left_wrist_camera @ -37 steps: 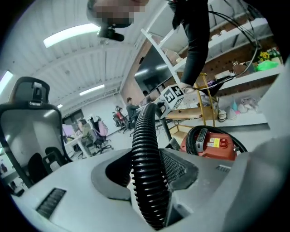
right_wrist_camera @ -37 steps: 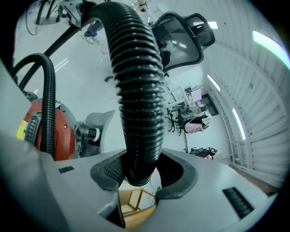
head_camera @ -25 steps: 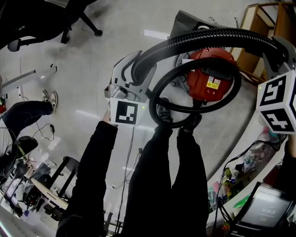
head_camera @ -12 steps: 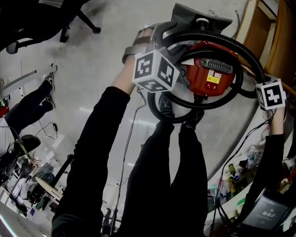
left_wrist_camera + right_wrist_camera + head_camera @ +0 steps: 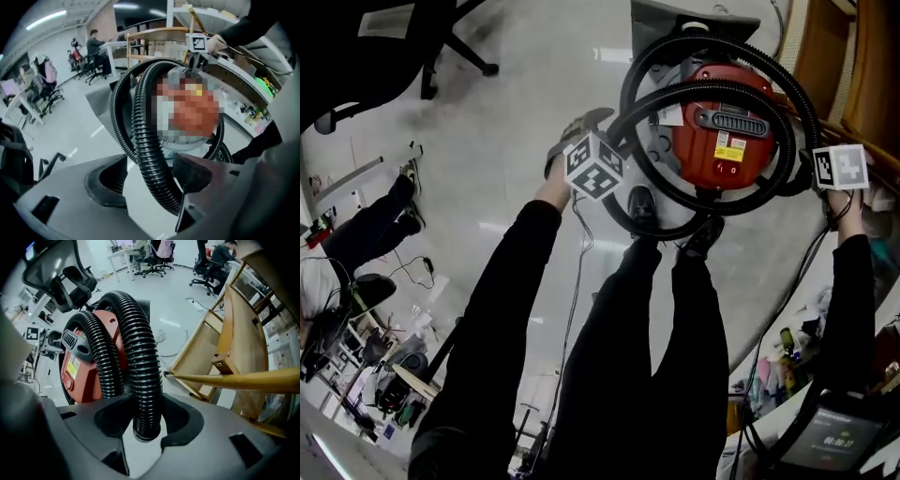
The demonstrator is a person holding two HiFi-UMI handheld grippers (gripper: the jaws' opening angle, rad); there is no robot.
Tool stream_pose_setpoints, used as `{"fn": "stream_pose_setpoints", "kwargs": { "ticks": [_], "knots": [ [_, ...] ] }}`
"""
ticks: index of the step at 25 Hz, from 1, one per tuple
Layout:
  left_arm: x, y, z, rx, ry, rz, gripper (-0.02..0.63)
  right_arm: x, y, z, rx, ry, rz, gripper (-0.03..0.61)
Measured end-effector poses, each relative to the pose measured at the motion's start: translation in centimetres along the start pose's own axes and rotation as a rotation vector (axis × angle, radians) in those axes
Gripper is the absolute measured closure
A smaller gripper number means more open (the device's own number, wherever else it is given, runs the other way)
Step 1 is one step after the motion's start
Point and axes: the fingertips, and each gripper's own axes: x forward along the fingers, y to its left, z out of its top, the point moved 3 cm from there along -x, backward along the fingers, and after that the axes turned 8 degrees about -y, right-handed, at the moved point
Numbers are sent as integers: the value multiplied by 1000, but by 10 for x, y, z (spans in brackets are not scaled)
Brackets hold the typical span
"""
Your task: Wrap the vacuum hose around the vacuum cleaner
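Glossy pale grey floor [image 5: 516,141] under ceiling strip lights [image 5: 47,18], black office chair [image 5: 441,42] upper left, wooden shelving [image 5: 234,333] at right, cluttered desks [image 5: 394,384] along edges.

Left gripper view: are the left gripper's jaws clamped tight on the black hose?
No, the left gripper has just been opening its jaws, and the hose runs between them with a clear gap at one pad.

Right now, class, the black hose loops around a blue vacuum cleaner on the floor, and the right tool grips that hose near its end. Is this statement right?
Not quite. The vacuum cleaner is red, not blue; the head view shows it. The rest stands: the black hose loops around it on the floor, and the right tool grips that hose near its end.
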Motion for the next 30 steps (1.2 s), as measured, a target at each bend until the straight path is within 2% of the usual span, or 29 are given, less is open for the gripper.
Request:
{"fn": "stream_pose_setpoints", "kwargs": {
  "ticks": [2,4,6,7,9,11,14,17,19,22,24,25,27,30],
  "knots": [
    [19,9,-8,-103,31,-2,327,3,-1,-4,-20,-9,9,394],
    [28,14,-5,-199,33,-25,409,6,-2,-7,-11,-26,23,394],
    [20,22,15,-260,-29,-16,420,8,-1,-7,-7,-53,37,394],
    [10,30,34,-266,-87,7,423,9,0,-6,-15,-70,41,394],
    [-5,43,82,-221,-187,48,423,6,0,0,-35,-113,36,394],
    [-5,47,125,-151,-216,36,423,0,-4,5,-25,-156,21,394],
    [10,49,162,-73,-186,1,423,-5,-10,10,16,-202,20,394],
    [21,66,179,-58,-154,-2,422,-1,-14,10,10,-212,40,394],
    [32,78,175,-87,-103,-7,422,5,-17,10,8,-211,49,394],
    [52,103,156,-200,-24,3,422,16,-20,17,-5,-208,38,394],
    [65,113,150,-236,6,-8,422,26,-22,19,-8,-202,47,394],
    [70,113,150,-219,25,-12,422,32,-24,18,-2,-195,53,394],
    [74,109,158,-130,75,-9,422,44,-29,9,18,-190,67,394],
    [77,92,164,-49,176,-29,420,59,-28,5,34,-237,85,394]
  ]
}}
